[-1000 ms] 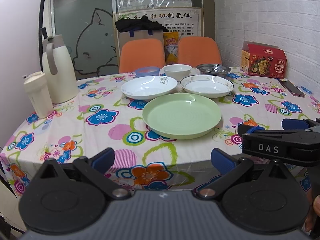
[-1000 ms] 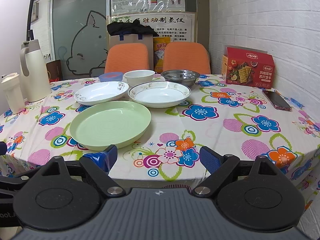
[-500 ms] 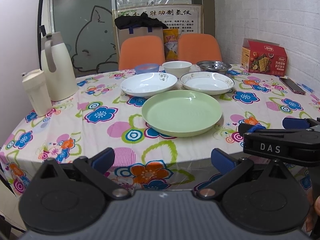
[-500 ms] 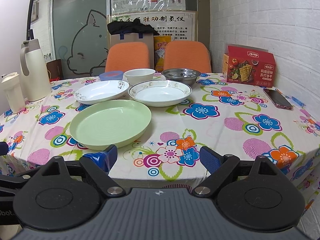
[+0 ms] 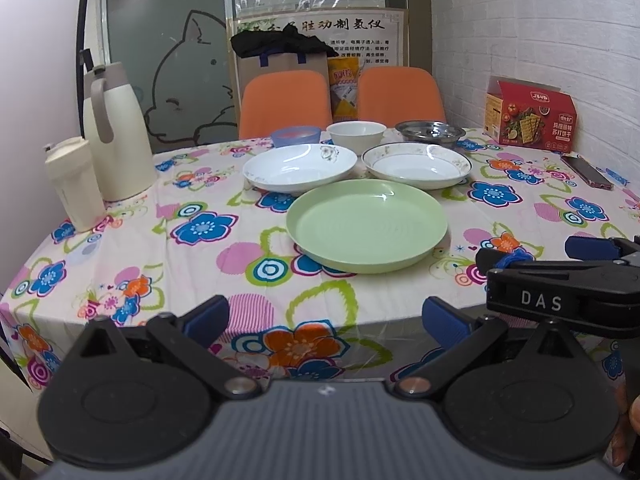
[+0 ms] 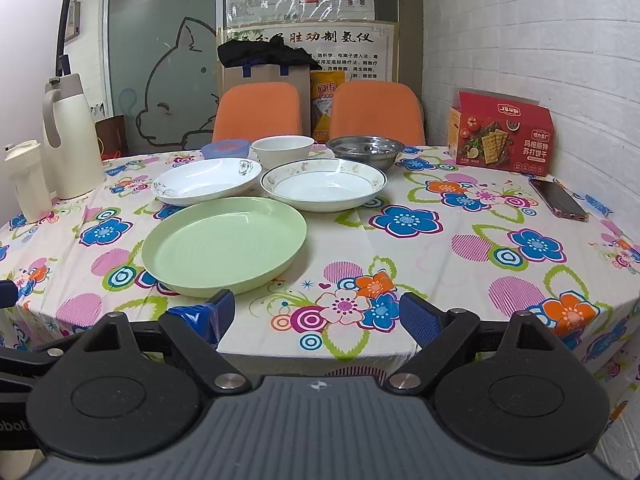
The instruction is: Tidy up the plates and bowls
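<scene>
A green plate (image 5: 366, 230) (image 6: 224, 242) lies near the front of the flowered table. Behind it lie a white plate (image 5: 300, 167) (image 6: 206, 180) on the left and a gold-rimmed plate (image 5: 418, 165) (image 6: 323, 188) on the right. Further back stand a blue bowl (image 5: 296, 136) (image 6: 225, 149), a white bowl (image 5: 356, 133) (image 6: 282, 151) and a steel bowl (image 5: 430, 132) (image 6: 365, 150). My left gripper (image 5: 326, 318) and right gripper (image 6: 316, 314) are both open and empty, at the table's front edge. The right gripper also shows in the left wrist view (image 5: 532, 250).
A cream thermos jug (image 5: 118, 132) (image 6: 70, 138) and a cream tumbler (image 5: 76, 184) (image 6: 26, 180) stand at the left. A red cracker box (image 5: 530, 114) (image 6: 502, 134) and a phone (image 5: 586, 172) (image 6: 558, 200) are at the right by the brick wall. Two orange chairs (image 6: 258, 114) stand behind the table.
Both grippers have tilted or risen slightly, so the table sits a little lower in view. Nothing on the table has moved.
</scene>
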{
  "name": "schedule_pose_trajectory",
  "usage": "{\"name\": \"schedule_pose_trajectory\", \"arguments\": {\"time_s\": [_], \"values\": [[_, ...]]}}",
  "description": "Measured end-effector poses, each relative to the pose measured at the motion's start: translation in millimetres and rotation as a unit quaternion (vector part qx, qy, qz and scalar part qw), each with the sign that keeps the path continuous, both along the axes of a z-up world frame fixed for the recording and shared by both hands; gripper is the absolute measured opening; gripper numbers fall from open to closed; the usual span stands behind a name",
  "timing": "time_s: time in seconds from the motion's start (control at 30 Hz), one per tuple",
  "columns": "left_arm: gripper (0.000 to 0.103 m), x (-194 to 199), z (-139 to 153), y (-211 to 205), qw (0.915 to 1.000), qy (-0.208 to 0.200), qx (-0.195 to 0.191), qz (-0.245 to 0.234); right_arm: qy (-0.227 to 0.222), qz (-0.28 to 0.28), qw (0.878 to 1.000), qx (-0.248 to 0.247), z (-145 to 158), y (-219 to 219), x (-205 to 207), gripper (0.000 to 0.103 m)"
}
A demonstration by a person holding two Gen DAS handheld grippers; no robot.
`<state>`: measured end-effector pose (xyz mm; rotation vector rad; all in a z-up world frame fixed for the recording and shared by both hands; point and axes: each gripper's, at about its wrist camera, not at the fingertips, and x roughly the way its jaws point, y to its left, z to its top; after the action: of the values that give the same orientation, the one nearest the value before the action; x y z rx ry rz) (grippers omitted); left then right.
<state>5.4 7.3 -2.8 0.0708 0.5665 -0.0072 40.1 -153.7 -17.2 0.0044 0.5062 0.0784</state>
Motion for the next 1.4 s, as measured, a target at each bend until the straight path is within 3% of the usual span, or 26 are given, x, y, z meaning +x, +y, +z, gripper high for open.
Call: {"name": "schedule_pose_trajectory", "arguments": {"time_s": [0.27, 0.5, 0.67, 0.87, 1.13, 1.3, 1.4], "values": [[0.102, 26.4, -3.1, 14.9, 0.9998, 0.016, -0.013, 0.008, -0.002, -0.011, 1.0, 0.013, -2.1, -11.2, 7.3, 0.076], [0.102, 83.5, -1.0, 54.0, 0.9956, 0.065, -0.063, 0.023, 0.022, -0.048, 0.997, 0.052, -17.0, -35.2, 36.8, 0.076], [0.102, 139.0, -1.3, 66.7, 0.9929, 0.087, -0.07, 0.043, 0.037, -0.024, 0.997, 0.063, -14.8, -26.1, 71.4, 0.076], [0.102, 194.8, -24.8, 68.0, 0.9853, 0.146, -0.085, 0.021, 0.08, 0.021, 0.996, 0.023, -20.0, 3.0, 126.0, 0.076], [0.097, 214.3, -36.1, 67.9, 0.9862, 0.15, -0.07, 0.001, 0.11, 0.059, 0.992, 0.003, -28.0, 18.7, 158.6, 0.077], [0.096, 216.2, -39.6, 60.0, 0.9886, 0.143, -0.045, -0.011, 0.085, 0.08, 0.993, 0.0, -32.8, 15.2, 153.0, 0.078], [0.09, 215.9, -38.1, 55.7, 0.9889, 0.14, -0.044, -0.022, 0.077, 0.081, 0.994, -0.003, -33.4, 16.6, 153.2, 0.079]]}}
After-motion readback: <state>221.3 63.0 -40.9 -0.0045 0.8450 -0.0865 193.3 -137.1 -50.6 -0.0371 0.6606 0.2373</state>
